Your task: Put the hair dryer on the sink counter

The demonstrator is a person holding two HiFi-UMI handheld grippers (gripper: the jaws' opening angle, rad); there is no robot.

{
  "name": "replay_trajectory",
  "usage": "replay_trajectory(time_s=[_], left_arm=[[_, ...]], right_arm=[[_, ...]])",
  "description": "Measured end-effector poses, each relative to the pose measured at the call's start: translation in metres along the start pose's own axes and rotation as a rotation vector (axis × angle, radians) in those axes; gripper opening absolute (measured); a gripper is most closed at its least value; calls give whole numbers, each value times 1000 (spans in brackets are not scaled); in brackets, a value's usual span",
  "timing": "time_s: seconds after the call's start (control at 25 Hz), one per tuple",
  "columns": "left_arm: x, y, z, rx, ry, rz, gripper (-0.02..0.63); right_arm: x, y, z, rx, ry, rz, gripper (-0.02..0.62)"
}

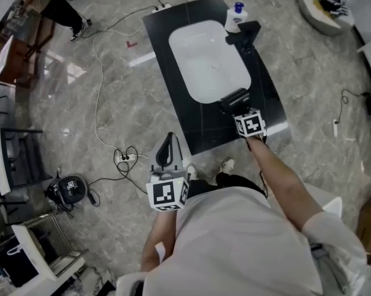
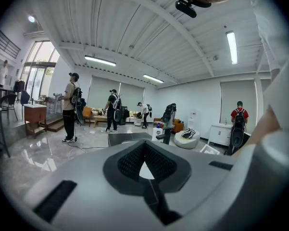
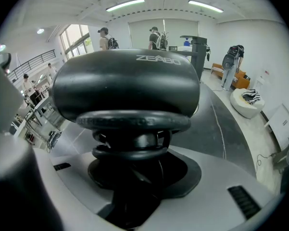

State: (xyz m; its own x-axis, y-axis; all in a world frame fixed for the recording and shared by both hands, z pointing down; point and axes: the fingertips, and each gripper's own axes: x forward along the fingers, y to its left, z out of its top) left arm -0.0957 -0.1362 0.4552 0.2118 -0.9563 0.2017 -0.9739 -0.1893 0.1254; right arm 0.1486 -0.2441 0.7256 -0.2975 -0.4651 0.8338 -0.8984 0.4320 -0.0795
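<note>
Holding the hair dryer [image 3: 127,81] clamped between its jaws, the right gripper [image 1: 238,110] stands over the sink counter [image 1: 194,125] — the basin [image 1: 207,60] lies just ahead. It should lower the dryer flat onto bare counter before letting go. The left gripper [image 1: 166,150] is closed and empty.

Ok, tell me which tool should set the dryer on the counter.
Right. The right tool grips the dryer over the near end of the counter, beside the sink. The left tool is shut, empty and off over the floor.
</note>
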Motion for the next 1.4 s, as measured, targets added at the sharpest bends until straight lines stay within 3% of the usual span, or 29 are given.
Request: replay_trajectory(time_s=[0.28,0.72,1.0,1.4], left_arm=[[0,1,1,0,-2,-10,2],[-5,6,-1,-6,-3,-7,2],[-9,10,1,-13,-4,-3,2],[-11,9,-1,-16,-2,-2,2]], right_arm=[[2,4,2,-25,10,14,216],[1,5,1,43,21,26,247],[1,8,3,26,13,26,255],[-2,7,4,128,8,60,255]])
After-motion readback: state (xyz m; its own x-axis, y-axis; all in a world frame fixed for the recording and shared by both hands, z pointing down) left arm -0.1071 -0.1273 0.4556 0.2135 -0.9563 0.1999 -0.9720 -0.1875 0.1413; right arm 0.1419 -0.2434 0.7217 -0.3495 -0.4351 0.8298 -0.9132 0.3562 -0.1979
